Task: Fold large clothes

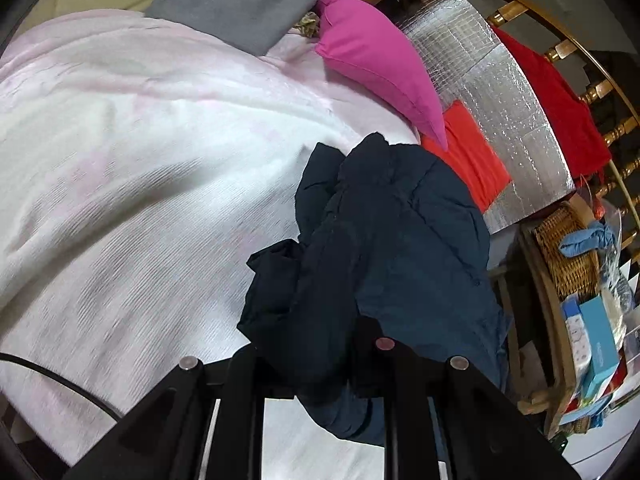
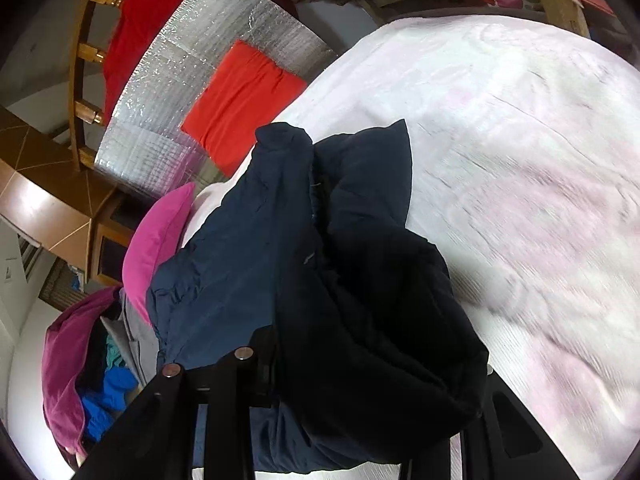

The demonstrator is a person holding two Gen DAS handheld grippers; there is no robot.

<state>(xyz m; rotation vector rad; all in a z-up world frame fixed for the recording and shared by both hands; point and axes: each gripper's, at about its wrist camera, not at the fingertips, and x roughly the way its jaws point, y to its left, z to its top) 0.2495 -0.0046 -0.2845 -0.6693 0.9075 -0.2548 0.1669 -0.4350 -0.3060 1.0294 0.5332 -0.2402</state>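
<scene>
A dark navy padded jacket (image 1: 384, 236) hangs bunched over the pale pink-white bedspread (image 1: 140, 160). My left gripper (image 1: 320, 364) is shut on the jacket's fabric, which drapes over and between its black fingers. In the right wrist view the same jacket (image 2: 320, 264) hangs crumpled above the bedspread (image 2: 520, 184). My right gripper (image 2: 320, 384) is shut on another part of it, with dark fabric covering the right finger. The jacket is lifted, not laid flat.
A magenta pillow (image 1: 376, 60), an orange cushion (image 1: 472, 152) and a silver foil mat (image 1: 500, 92) lie at the bed's far side. A grey garment (image 1: 240, 4) lies at the back. A wicker basket (image 1: 568, 252) and wooden railing (image 1: 600, 92) stand right. A clothes pile (image 2: 88, 364) lies left.
</scene>
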